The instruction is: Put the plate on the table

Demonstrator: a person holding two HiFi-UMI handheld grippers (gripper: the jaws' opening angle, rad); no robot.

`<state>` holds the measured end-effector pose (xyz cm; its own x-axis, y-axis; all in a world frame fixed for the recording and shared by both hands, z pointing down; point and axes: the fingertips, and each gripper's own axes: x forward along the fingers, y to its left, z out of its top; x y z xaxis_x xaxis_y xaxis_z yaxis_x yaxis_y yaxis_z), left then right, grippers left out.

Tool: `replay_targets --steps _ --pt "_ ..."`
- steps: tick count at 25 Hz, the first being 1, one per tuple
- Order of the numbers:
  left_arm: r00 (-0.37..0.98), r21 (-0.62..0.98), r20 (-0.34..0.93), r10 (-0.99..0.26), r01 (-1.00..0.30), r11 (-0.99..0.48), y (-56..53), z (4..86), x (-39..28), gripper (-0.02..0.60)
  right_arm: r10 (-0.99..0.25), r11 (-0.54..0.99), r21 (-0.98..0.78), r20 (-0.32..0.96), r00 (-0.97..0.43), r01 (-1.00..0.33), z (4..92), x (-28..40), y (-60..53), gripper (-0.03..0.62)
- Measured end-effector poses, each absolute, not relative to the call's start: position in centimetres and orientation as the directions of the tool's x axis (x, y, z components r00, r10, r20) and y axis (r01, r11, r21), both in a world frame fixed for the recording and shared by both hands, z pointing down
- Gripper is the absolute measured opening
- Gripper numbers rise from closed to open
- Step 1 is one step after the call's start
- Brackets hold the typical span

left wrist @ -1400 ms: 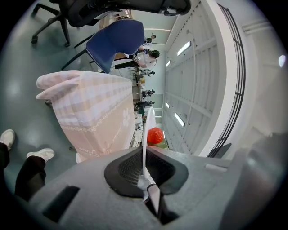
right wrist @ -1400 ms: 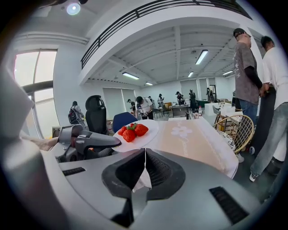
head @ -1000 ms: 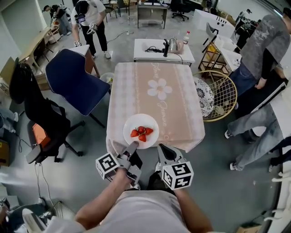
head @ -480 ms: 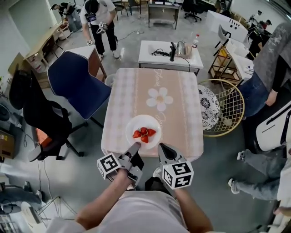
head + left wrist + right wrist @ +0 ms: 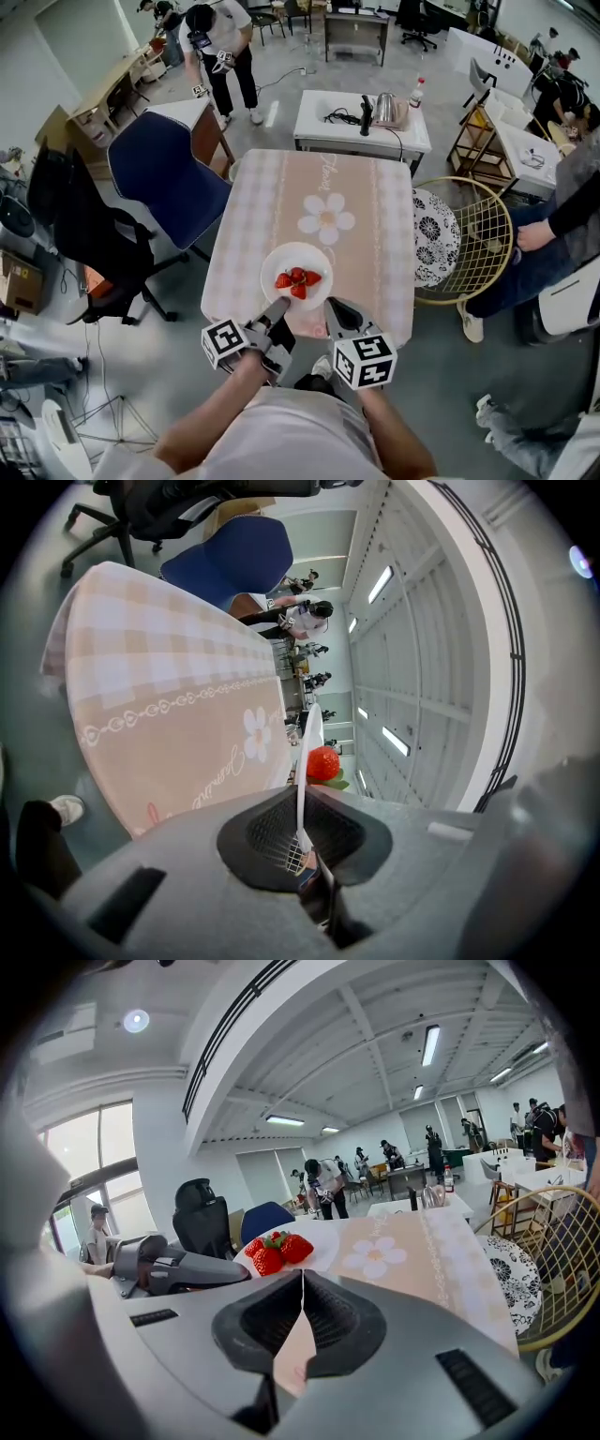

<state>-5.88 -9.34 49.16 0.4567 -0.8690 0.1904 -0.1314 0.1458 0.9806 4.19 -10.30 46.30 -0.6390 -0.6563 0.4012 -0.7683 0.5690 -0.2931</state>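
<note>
A white plate (image 5: 296, 262) carrying a few red strawberries (image 5: 297, 280) hangs over the near part of the pink checked table (image 5: 323, 187); I cannot tell whether it touches the cloth. My left gripper (image 5: 278, 305) is shut on the plate's near rim. In the left gripper view the plate (image 5: 309, 733) shows edge-on between the closed jaws of the left gripper (image 5: 300, 832), a strawberry (image 5: 322, 762) beside it. My right gripper (image 5: 335, 307) sits just right of it, shut with nothing held. The right gripper view shows the right gripper (image 5: 302, 1279), the plate (image 5: 319, 1246) and the left gripper (image 5: 178, 1267).
A blue chair (image 5: 164, 178) and a black office chair (image 5: 80, 220) stand left of the table. A round wire basket (image 5: 473, 239) stands at its right. Beyond is a white low table (image 5: 361, 127) with a kettle. People stand around the room.
Both grippers and the plate have moved forward, so the plate now lies farther in from the table's near edge. The left gripper's hold is unchanged.
</note>
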Motion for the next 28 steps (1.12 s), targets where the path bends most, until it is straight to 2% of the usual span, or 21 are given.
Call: replay_targets --steps 8,18,28 --pt "0.445 0.973 0.222 -0.867 -0.160 0.167 -10.4 49.8 -4.6 0.017 -0.639 0.572 -0.337 0.389 -0.664 -0.748 47.3 5.2 -11.4 0.006" --pt "0.471 0.973 0.221 -0.854 -0.163 0.163 -13.0 51.1 -4.6 0.017 -0.662 0.531 -0.326 0.417 -0.623 -0.782 48.7 6.7 -12.9 0.006" --pt "0.529 0.966 0.254 -0.810 -0.172 0.191 -17.0 53.6 -6.2 0.017 -0.663 0.494 -0.324 0.461 -0.590 -0.807 49.9 4.2 -17.1 0.006"
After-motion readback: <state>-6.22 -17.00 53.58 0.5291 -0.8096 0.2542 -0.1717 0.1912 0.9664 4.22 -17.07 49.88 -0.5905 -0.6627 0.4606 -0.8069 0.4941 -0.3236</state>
